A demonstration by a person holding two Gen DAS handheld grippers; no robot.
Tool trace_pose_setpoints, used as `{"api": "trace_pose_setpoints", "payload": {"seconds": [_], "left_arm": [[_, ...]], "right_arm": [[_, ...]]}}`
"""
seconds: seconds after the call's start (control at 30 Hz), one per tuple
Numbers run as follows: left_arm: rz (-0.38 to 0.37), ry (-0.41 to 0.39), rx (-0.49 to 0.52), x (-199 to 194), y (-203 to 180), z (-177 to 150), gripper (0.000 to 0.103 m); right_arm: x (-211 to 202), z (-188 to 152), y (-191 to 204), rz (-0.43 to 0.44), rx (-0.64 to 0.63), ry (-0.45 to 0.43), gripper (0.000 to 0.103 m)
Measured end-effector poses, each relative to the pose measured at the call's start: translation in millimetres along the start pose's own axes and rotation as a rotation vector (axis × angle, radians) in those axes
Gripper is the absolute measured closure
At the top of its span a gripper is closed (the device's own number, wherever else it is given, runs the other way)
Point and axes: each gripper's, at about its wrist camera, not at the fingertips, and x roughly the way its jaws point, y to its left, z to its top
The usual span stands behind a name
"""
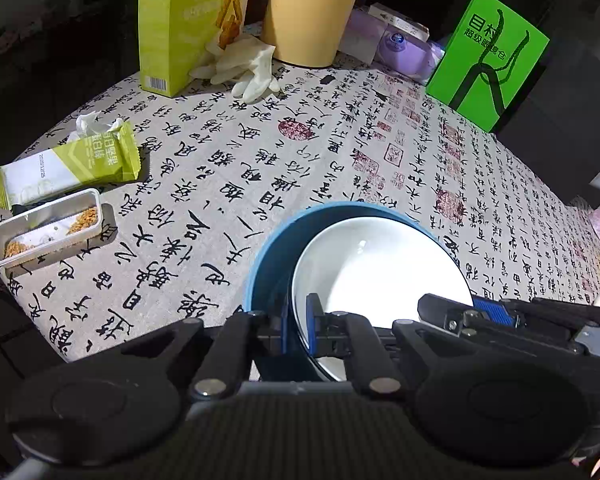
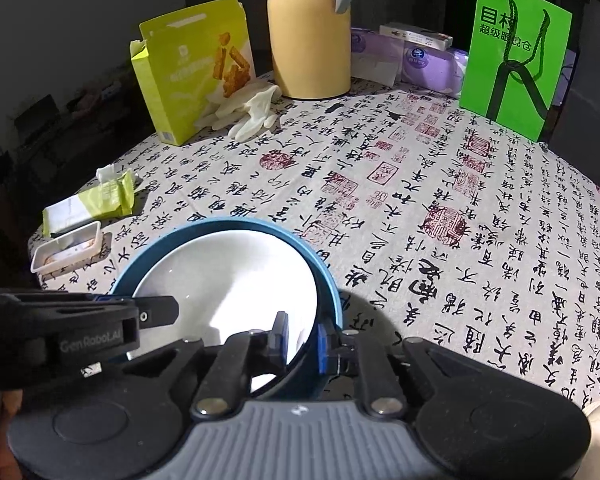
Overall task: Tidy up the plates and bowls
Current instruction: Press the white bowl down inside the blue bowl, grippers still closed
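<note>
A: Checking the left tongs (image 1: 298,328) first. What do they hold?

B: Clamped together on the near-left rims of the stacked dishes. One blue pad sits outside the blue bowl (image 1: 268,248), the other inside the white bowl (image 1: 380,264), so both walls are pinched between them.

A: Right tongs (image 2: 302,340)?

B: Straddling the near-right rims of the same stack. The inner pad is inside the white bowl (image 2: 228,276); the outer pad lies against the outside of the blue bowl (image 2: 328,280). A sliver of gap shows at the inner pad, so whether that side presses I cannot tell.

A: Where is the stack?

B: White bowl nested inside the blue one, pushed toward one side of it rather than centred. The blue bowl is at the near part of the bench (image 1: 340,140), on the calligraphy-print cloth.

A: Surroundings?

B: Far edge: open yellow-green snack box (image 2: 188,80), pale gloves (image 2: 248,112) beside it, tan jug (image 2: 310,36), purple packets (image 2: 424,64), bright green card (image 2: 516,56). Left edge: green bar wrapper (image 1: 72,168) and, just beside it, a small clear tray (image 1: 48,228) with crumbs.
</note>
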Motion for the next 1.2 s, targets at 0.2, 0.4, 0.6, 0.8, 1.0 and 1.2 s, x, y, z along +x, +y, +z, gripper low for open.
{"api": "trace_pose_setpoints", "payload": {"seconds": [0.2,0.4,0.6,0.8,1.0,1.2], "left_arm": [[0.023,-0.041,0.002,-2.1,-0.8,-1.0,0.097],[0.019,-0.048,0.006,-1.9,-1.0,-0.8,0.097],[-0.001,-0.015,-0.018,-2.0,2.0,2.2,0.096],[-0.03,0.03,-0.023,-2.5,5.1,5.2,0.094],[-0.052,0.042,-0.044,-5.3,10.7,10.1,0.084],[-0.023,-0.006,0.0,-9.7,5.8,8.1,0.091]], "right_arm": [[-2.8,-1.8,-3.3,0.031,0.017,0.011,0.091],[-3.5,-1.8,-8.5,0.049,0.056,0.014,0.092],[-1.9,-0.2,-3.1,0.017,0.016,0.024,0.093],[-0.8,-0.2,-3.6,0.007,0.015,0.018,0.095],[0.7,0.2,0.2,-0.02,0.005,0.015,0.096],[4.9,0.8,5.3,-0.042,-0.01,0.018,0.097]]}}
